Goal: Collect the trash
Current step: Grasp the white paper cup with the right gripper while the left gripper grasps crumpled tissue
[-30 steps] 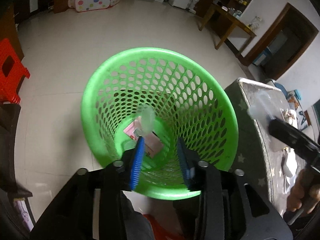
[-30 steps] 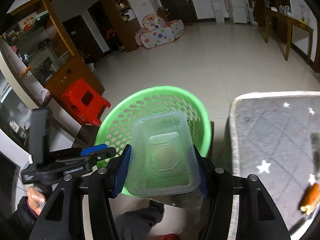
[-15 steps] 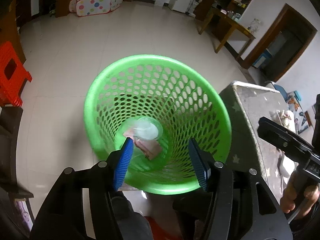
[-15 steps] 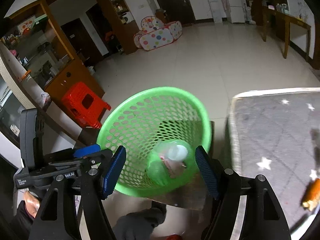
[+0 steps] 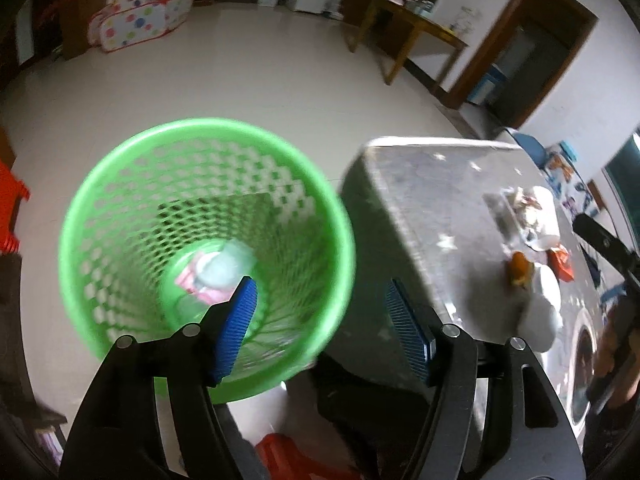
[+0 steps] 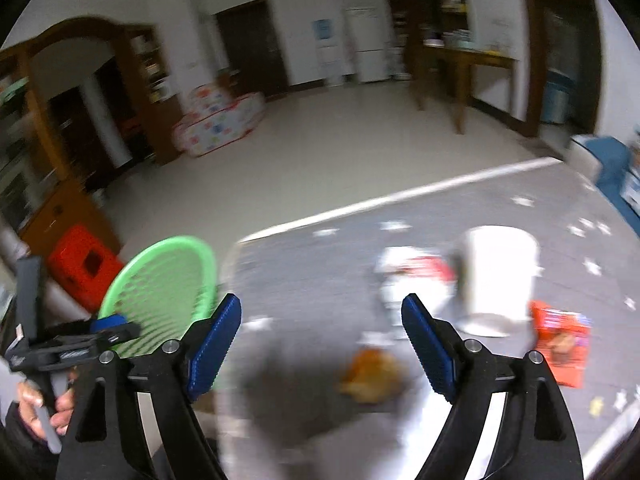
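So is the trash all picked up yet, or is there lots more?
Partly. Some trash, a clear container on something pink, already lies at the bottom of the green basket. Nothing is in hand: the left gripper and right gripper are both open and empty. Left on the table: a white cup, a red packet, an orange scrap and some wrappers.

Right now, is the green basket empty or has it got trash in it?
Not empty. In the left wrist view, the green basket holds a clear plastic container and something pink at the bottom; blur hides what else.
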Action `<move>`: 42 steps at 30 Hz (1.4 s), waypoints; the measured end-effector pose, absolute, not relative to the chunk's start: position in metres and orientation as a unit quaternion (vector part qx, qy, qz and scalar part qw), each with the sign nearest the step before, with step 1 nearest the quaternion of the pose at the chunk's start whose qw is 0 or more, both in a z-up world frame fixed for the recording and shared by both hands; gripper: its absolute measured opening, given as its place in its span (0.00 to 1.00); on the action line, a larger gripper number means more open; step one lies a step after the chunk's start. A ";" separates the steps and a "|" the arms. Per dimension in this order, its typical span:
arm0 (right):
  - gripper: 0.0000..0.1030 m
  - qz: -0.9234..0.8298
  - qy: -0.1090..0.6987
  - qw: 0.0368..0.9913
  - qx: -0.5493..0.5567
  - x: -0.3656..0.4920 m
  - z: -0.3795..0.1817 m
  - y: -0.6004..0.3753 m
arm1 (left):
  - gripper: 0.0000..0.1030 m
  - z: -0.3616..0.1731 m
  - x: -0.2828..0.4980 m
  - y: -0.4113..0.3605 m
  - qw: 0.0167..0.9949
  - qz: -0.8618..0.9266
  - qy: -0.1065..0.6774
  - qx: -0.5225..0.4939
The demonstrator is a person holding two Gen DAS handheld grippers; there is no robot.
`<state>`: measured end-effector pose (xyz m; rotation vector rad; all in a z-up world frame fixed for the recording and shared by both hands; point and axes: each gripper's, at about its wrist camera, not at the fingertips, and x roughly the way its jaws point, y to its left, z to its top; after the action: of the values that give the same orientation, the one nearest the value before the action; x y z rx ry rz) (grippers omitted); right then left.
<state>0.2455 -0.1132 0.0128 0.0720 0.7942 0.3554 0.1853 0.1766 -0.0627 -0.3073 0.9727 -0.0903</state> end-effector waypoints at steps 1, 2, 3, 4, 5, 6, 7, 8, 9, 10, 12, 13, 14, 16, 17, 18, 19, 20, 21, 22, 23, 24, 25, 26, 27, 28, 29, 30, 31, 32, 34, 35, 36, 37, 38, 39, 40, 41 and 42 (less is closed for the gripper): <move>0.77 0.156 0.387 0.908 0.042 0.250 0.012 -0.127 | 0.65 -0.060 0.188 0.168 0.873 -0.050 0.465 -0.142; 0.77 0.143 0.388 0.909 0.048 0.253 0.011 -0.139 | 0.65 -0.057 0.193 0.158 0.873 -0.059 0.464 -0.136; 0.77 0.128 0.392 0.909 0.055 0.258 0.008 -0.154 | 0.65 -0.054 0.197 0.147 0.874 -0.068 0.463 -0.129; 0.77 0.115 0.397 0.909 0.062 0.263 0.005 -0.167 | 0.65 -0.052 0.201 0.140 0.875 -0.074 0.462 -0.124; 0.77 0.105 0.401 0.908 0.069 0.268 0.001 -0.177 | 0.65 -0.049 0.205 0.130 0.876 -0.083 0.461 -0.118; 0.77 0.096 0.407 0.905 0.078 0.273 -0.003 -0.187 | 0.65 -0.045 0.209 0.120 0.877 -0.092 0.458 -0.112; 0.77 0.092 0.414 0.901 0.090 0.279 -0.007 -0.196 | 0.65 -0.042 0.212 0.113 0.878 -0.098 0.456 -0.108; 0.77 0.092 0.420 0.897 0.102 0.284 -0.012 -0.202 | 0.65 -0.039 0.215 0.106 0.879 -0.104 0.454 -0.103; 0.77 0.093 0.425 0.894 0.110 0.288 -0.015 -0.209 | 0.65 -0.036 0.218 0.098 0.880 -0.111 0.452 -0.098; 0.77 0.094 0.430 0.890 0.118 0.293 -0.017 -0.214 | 0.65 -0.032 0.222 0.088 0.881 -0.121 0.448 -0.092; 0.77 0.101 0.437 0.884 0.131 0.301 -0.023 -0.217 | 0.65 -0.024 0.229 0.071 0.883 -0.137 0.442 -0.080; 0.77 0.103 0.440 0.882 0.137 0.306 -0.025 -0.218 | 0.65 -0.022 0.230 0.065 0.884 -0.142 0.439 -0.076; 0.77 0.106 0.444 0.878 0.143 0.311 -0.029 -0.219 | 0.65 -0.020 0.234 0.057 0.884 -0.149 0.437 -0.071; 0.77 0.109 0.452 0.873 0.147 0.320 -0.033 -0.219 | 0.65 -0.017 0.239 0.042 0.884 -0.159 0.435 -0.063; 0.77 0.111 0.456 0.871 0.147 0.324 -0.036 -0.217 | 0.65 -0.016 0.243 0.035 0.883 -0.165 0.435 -0.059; 0.77 0.111 0.458 0.870 0.145 0.327 -0.038 -0.216 | 0.65 -0.015 0.246 0.028 0.883 -0.170 0.435 -0.056; 0.76 0.111 0.461 0.869 0.143 0.330 -0.040 -0.215 | 0.65 -0.015 0.249 0.022 0.882 -0.173 0.435 -0.053; 0.75 0.112 0.462 0.868 0.144 0.331 -0.043 -0.216 | 0.65 -0.015 0.252 0.017 0.881 -0.176 0.436 -0.051; 0.75 0.114 0.465 0.866 0.146 0.333 -0.046 -0.217 | 0.65 -0.015 0.254 0.012 0.880 -0.180 0.436 -0.049; 0.73 0.115 0.468 0.864 0.147 0.334 -0.049 -0.217 | 0.65 -0.016 0.257 0.007 0.879 -0.185 0.437 -0.046; 0.70 0.115 0.471 0.863 0.145 0.335 -0.050 -0.217 | 0.65 -0.017 0.260 0.001 0.878 -0.189 0.438 -0.042; 0.66 0.116 0.473 0.862 0.143 0.337 -0.053 -0.218 | 0.65 -0.017 0.262 -0.003 0.877 -0.192 0.439 -0.040; 0.60 0.118 0.475 0.860 0.143 0.338 -0.055 -0.218 | 0.65 -0.019 0.264 -0.009 0.876 -0.195 0.440 -0.034; 0.58 0.120 0.476 0.859 0.144 0.337 -0.056 -0.218 | 0.65 -0.020 0.265 -0.014 0.875 -0.198 0.441 -0.030; 0.58 0.122 0.475 0.859 0.148 0.337 -0.057 -0.219 | 0.65 -0.021 0.268 -0.021 0.873 -0.205 0.442 -0.025; 0.58 0.123 0.473 0.859 0.153 0.335 -0.056 -0.221 | 0.65 -0.022 0.270 -0.025 0.872 -0.208 0.442 -0.023; 0.58 0.125 0.470 0.860 0.157 0.334 -0.055 -0.224 | 0.65 -0.022 0.272 -0.030 0.871 -0.211 0.443 -0.019; 0.58 0.127 0.465 0.861 0.160 0.332 -0.053 -0.227 | 0.65 -0.023 0.275 -0.037 0.870 -0.215 0.444 -0.015; 0.58 0.128 0.461 0.863 0.162 0.331 -0.051 -0.229 | 0.65 -0.024 0.277 -0.040 0.869 -0.217 0.444 -0.013; 0.58 0.130 0.457 0.864 0.164 0.329 -0.048 -0.231 | 0.65 -0.024 0.279 -0.043 0.869 -0.219 0.444 -0.011; 0.58 0.133 0.449 0.867 0.169 0.325 -0.044 -0.238 | 0.65 -0.026 0.285 -0.053 0.867 -0.222 0.446 -0.006; 0.58 0.134 0.445 0.869 0.170 0.323 -0.042 -0.241 | 0.65 -0.027 0.288 -0.056 0.866 -0.223 0.448 -0.006; 0.58 0.135 0.441 0.871 0.171 0.321 -0.038 -0.243 | 0.65 -0.029 0.291 -0.060 0.865 -0.225 0.449 -0.004; 0.58 0.136 0.437 0.873 0.171 0.320 -0.035 -0.245 | 0.65 -0.030 0.294 -0.063 0.865 -0.225 0.449 -0.001; 0.58 0.136 0.434 0.874 0.172 0.318 -0.033 -0.247 | 0.65 -0.031 0.295 -0.066 0.865 -0.224 0.449 0.002; 0.58 0.137 0.431 0.875 0.173 0.318 -0.029 -0.248 | 0.65 -0.031 0.297 -0.068 0.865 -0.223 0.448 0.004; 0.58 0.137 0.429 0.876 0.174 0.316 -0.028 -0.249 | 0.65 -0.032 0.300 -0.070 0.865 -0.223 0.449 0.004; 0.58 0.137 0.428 0.876 0.173 0.314 -0.027 -0.251 | 0.65 -0.033 0.300 -0.071 0.865 -0.224 0.449 0.003; 0.58 0.137 0.426 0.878 0.173 0.313 -0.026 -0.252 | 0.64 -0.034 0.300 -0.071 0.866 -0.223 0.448 0.005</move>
<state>0.3128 -0.2523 -0.0261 0.3607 0.8879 0.2852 0.3001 -0.0712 -0.0341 0.0098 0.9373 -0.4665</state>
